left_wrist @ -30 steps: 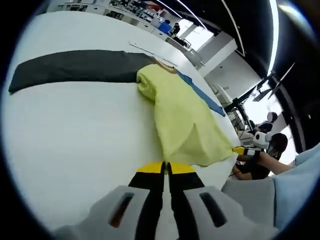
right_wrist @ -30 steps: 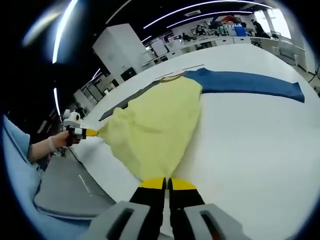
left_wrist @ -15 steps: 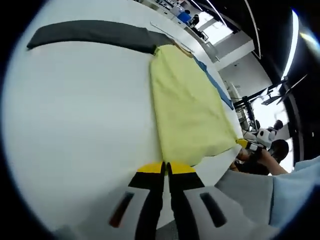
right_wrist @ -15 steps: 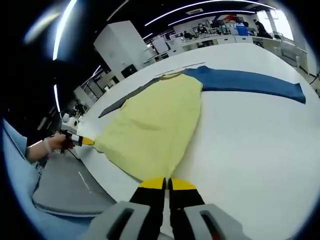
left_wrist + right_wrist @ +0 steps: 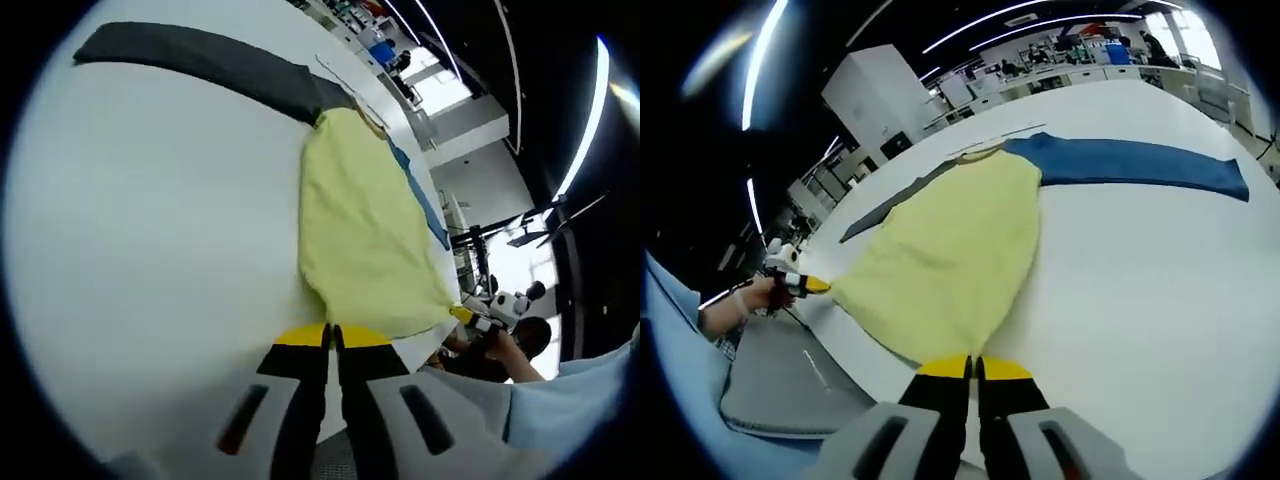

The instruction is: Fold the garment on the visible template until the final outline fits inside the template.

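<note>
Yellow garment lies spread on the white bench just ahead of the left gripper, fingers pinched on its hem, while the right gripper fingers likewise clamp its near edge.

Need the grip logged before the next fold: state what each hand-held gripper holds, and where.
Both hold the yellow garment by its near hem: left hand-held gripper at one corner, right hand-held gripper at the other.

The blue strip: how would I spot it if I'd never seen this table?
Find the big white table, then the yellow garment spread on it. The blue strip runs out from the garment's far end; the other strip there is dark grey.
</note>
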